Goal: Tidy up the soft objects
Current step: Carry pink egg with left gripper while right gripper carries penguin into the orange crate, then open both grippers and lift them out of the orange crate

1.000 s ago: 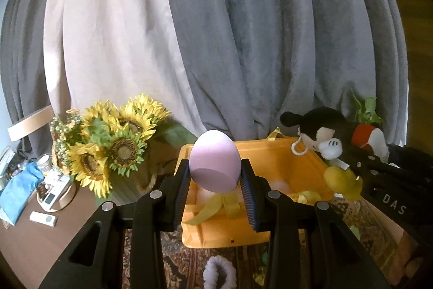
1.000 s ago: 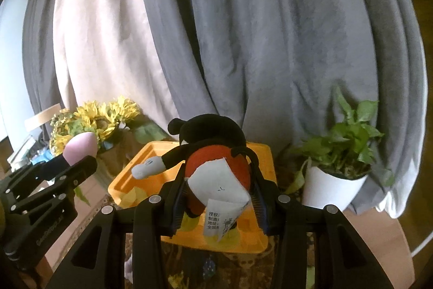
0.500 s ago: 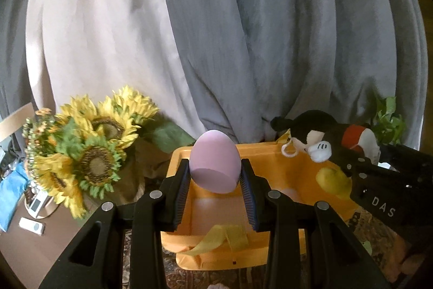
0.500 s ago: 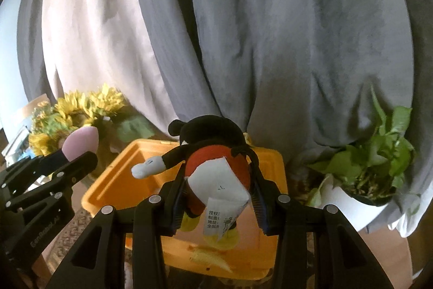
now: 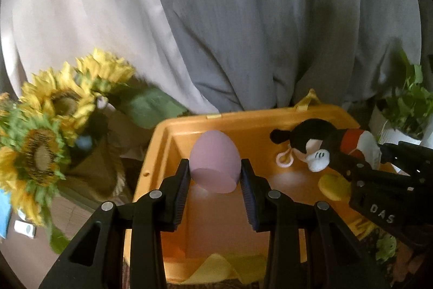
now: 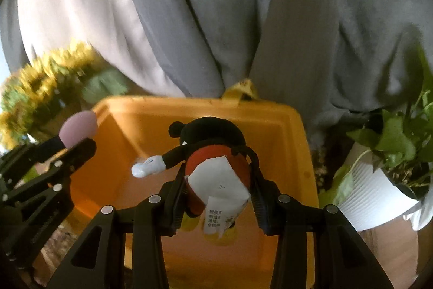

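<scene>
My left gripper (image 5: 215, 175) is shut on a pink egg-shaped sponge (image 5: 215, 160) and holds it over the left part of the open orange bin (image 5: 162, 132). My right gripper (image 6: 217, 180) is shut on a black, red and white mouse plush (image 6: 213, 142) with a white tag, held over the same bin (image 6: 297, 132). In the left wrist view the plush (image 5: 314, 142) and right gripper (image 5: 379, 180) are at the right. In the right wrist view the sponge (image 6: 78, 125) and left gripper (image 6: 70, 142) are at the left.
Sunflowers (image 5: 54, 110) stand left of the bin. A potted green plant in a white pot (image 6: 379, 188) stands to its right. Grey and cream curtains (image 5: 216, 18) hang close behind. A yellow strap (image 5: 224, 267) lies over the bin's near rim, above a patterned rug.
Both grippers have moved forward and down over the bin, which now fills the lower view. Sponge and plush stay gripped.
</scene>
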